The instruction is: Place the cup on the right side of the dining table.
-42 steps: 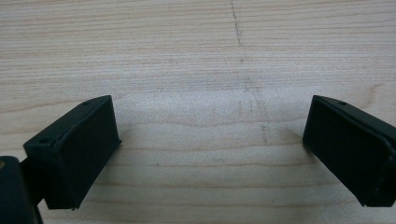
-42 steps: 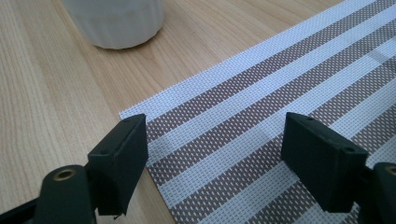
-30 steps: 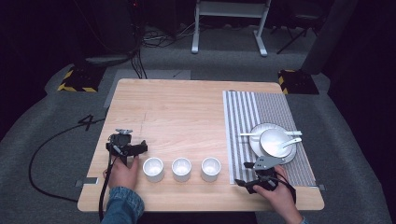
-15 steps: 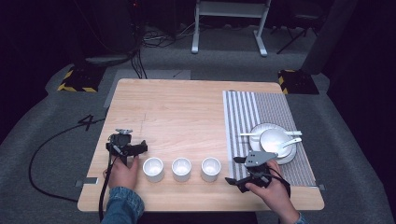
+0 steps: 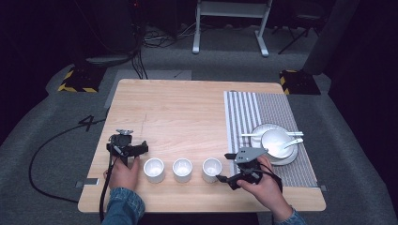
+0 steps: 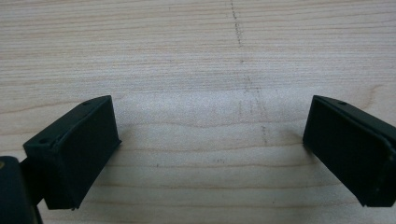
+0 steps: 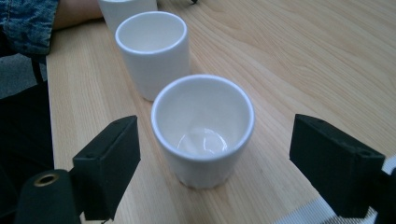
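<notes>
Right now I hold a two-jaw gripper in each hand at a light wooden table [image 5: 187, 108]. Three small white cups stand in a row near my edge of it, evenly spaced and upright, probably lined up that way so each can be picked up in turn. The right cup [image 5: 212, 169] is the one I am lining up on: my right gripper [image 5: 227, 167] points left at it from just beside, low to the table, jaws spread wide. Seen along those jaws, this cup [image 7: 203, 128] is empty and sits between them, untouched on either side. The middle cup [image 7: 153, 51] stands behind it, and the left cup [image 5: 154, 169] beyond that. My right hand [image 5: 260, 180] wraps the handle from behind, wrist near the table's edge.

My left gripper [image 5: 126, 146] rests just left of the row, its jaws wide apart over bare wood, holding nothing. My left hand [image 5: 123, 172] lies on the table.

Farther right, a striped mat [image 5: 256, 117] carries stacked white dishes [image 5: 274, 144] with a spoon [image 5: 292, 143] on top.
</notes>
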Available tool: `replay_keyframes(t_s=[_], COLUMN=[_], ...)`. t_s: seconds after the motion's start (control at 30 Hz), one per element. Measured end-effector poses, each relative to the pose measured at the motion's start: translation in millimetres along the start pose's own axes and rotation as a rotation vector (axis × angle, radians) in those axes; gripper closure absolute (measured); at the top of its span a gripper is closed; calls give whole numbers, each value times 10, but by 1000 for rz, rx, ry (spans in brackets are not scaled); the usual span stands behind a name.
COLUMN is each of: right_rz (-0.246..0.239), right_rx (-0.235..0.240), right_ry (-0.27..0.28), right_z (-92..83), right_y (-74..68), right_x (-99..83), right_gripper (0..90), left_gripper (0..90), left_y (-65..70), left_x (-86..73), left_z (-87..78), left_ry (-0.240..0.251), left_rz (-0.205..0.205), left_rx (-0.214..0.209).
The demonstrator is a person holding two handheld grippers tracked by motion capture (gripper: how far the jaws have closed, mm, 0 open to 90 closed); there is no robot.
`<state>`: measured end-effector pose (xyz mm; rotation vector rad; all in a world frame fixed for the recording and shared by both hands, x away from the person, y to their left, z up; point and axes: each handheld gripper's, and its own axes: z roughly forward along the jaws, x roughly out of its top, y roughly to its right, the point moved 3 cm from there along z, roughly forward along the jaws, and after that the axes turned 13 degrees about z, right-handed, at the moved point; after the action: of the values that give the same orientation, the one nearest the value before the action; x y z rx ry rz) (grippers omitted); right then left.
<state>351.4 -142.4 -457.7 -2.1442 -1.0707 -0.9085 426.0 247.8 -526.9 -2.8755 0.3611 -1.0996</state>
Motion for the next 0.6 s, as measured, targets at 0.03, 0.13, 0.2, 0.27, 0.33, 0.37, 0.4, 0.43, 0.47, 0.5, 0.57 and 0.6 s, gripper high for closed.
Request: replay_keyframes(t_s=[0.03,0.13,0.2,0.27,0.33,0.37,0.4,0.43,0.47,0.5,0.57,0.6], right_rz=[-8,-10,-10,-7,-9,2,2,17,17,33,34,34], right_rx=[3,10,17,25,29,33,33,34,34,35,37,37], right_ry=[2,1,0,-7,-10,-11,-11,-9,-9,-6,-8,-8], right_z=[52,110,202,261,289,340,340,387,387,437,483,483], right_y=[-17,-34,-48,-51,-46,-33,-33,-12,-12,8,19,19], right_x=[34,59,71,59,50,29,29,6,6,-17,-38,-38], right_gripper=[166,165,165,165,165,165,165,165,165,163,163,163], left_gripper=[36,36,36,36,36,36,36,36,36,36,36,36], left_y=[0,0,0,0,0,0,0,0,0,-1,0,0], left_x=[0,0,0,0,0,0,0,0,0,0,0,0], left_z=[0,0,0,0,0,0,0,0,0,0,0,0], left_ry=[0,0,0,0,0,0,0,0,0,0,-1,-1], left_rz=[0,0,0,0,0,0,0,0,0,1,1,1], left_rx=[0,0,0,0,0,0,0,0,0,0,0,0])
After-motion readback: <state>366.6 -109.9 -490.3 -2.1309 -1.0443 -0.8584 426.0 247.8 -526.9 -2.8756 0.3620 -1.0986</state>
